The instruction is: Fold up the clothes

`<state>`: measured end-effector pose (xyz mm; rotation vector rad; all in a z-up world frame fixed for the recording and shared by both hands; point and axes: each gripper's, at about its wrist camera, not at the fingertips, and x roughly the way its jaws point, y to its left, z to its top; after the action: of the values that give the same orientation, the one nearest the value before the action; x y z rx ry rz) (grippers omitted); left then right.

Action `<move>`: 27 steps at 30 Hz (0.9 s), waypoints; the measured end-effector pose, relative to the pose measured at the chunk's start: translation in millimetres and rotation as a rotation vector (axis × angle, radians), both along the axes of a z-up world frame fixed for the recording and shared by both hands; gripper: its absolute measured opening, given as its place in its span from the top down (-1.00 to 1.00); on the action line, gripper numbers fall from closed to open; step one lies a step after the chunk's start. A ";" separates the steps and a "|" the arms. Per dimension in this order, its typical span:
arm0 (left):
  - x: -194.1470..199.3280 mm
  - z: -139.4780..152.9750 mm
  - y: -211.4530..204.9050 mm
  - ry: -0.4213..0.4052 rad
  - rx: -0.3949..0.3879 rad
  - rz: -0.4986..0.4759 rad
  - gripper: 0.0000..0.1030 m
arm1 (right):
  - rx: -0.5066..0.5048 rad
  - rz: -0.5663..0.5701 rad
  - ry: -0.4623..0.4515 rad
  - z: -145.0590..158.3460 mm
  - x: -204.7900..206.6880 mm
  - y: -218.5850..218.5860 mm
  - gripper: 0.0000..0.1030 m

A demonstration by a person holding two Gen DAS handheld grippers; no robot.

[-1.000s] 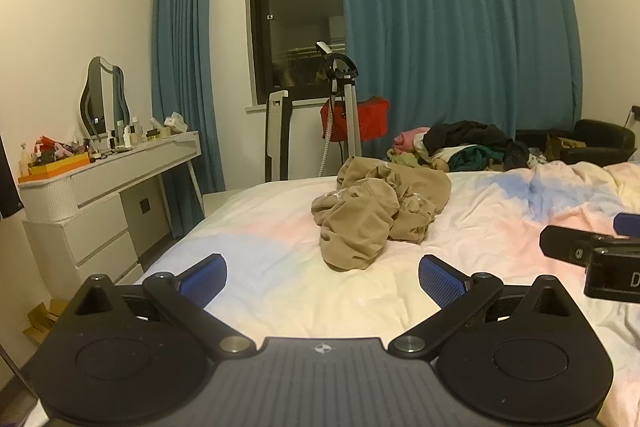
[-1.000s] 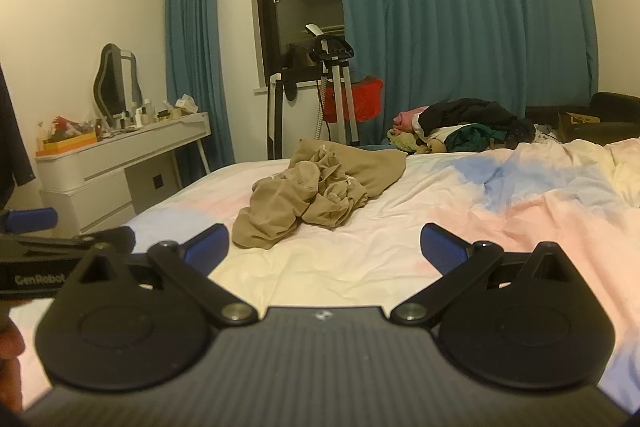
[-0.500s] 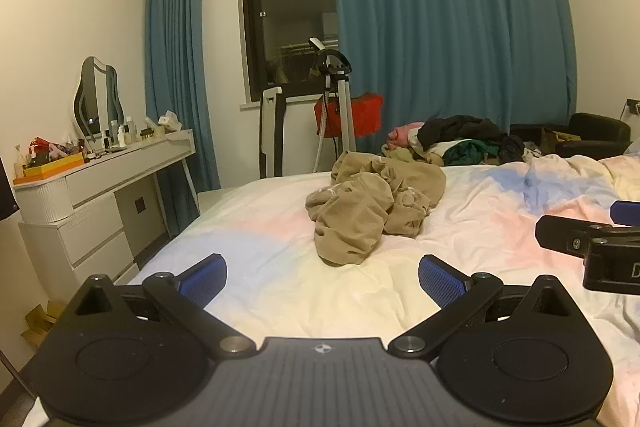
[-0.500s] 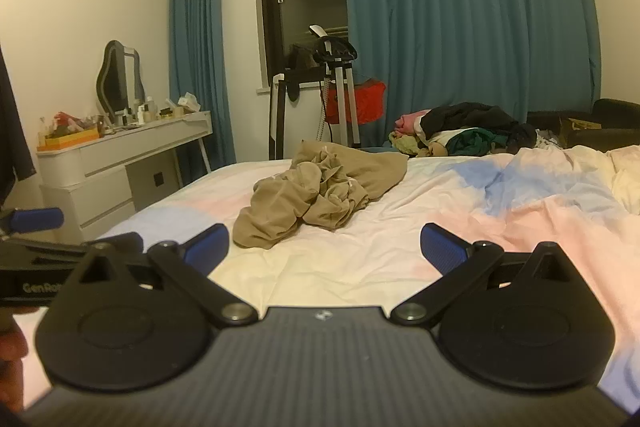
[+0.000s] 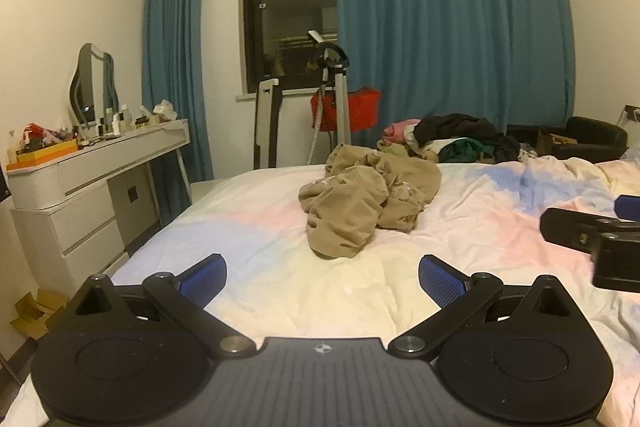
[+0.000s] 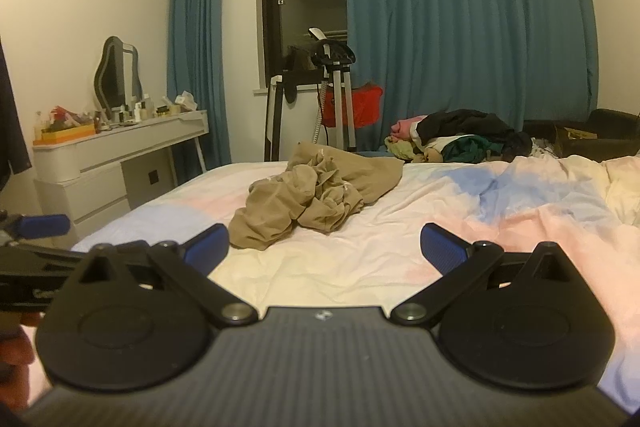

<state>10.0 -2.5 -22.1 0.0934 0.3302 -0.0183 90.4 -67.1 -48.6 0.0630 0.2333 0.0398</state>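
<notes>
A crumpled tan garment (image 5: 364, 201) lies in a heap on the bed with the pastel sheet (image 5: 260, 227); it also shows in the right wrist view (image 6: 312, 195). My left gripper (image 5: 322, 277) is open and empty, low over the sheet, short of the garment. My right gripper (image 6: 324, 247) is open and empty, also short of the garment. The right gripper shows at the right edge of the left wrist view (image 5: 592, 231). The left gripper shows at the left edge of the right wrist view (image 6: 36, 239).
A pile of mixed clothes (image 5: 452, 139) lies at the bed's far edge. A white dresser (image 5: 80, 187) with a mirror and clutter stands at the left. A garment steamer (image 5: 332, 99) and blue curtains (image 5: 452, 27) stand by the window. A dark armchair (image 5: 592, 139) is at the far right.
Both grippers have drifted slightly; the view has tilted up a little and the garment sits a bit lower and nearer. Both jaws stay open.
</notes>
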 end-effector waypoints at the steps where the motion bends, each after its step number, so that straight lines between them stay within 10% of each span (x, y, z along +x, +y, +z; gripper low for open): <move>1: 0.6 -0.6 0.2 0.000 0.002 0.008 -0.99 | -0.001 0.002 -0.001 0.1 -0.5 0.4 -1.00; 16: 44.1 -16.7 -20.5 0.066 0.028 -0.123 -0.99 | 0.190 -0.012 -0.003 5.9 12.2 -29.9 -0.97; 23: 137.5 -40.2 -50.2 0.132 0.198 -0.294 -0.95 | 0.173 0.029 0.075 17.3 92.3 -52.8 -0.30; 27: 203.6 -74.0 -65.0 0.094 0.281 -0.314 -0.88 | 0.153 0.062 0.128 -0.4 171.8 -56.5 -0.25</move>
<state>213.6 -67.6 -96.1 0.4237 0.4083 -0.2880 262.2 -123.6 -49.0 0.2106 0.3595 0.1153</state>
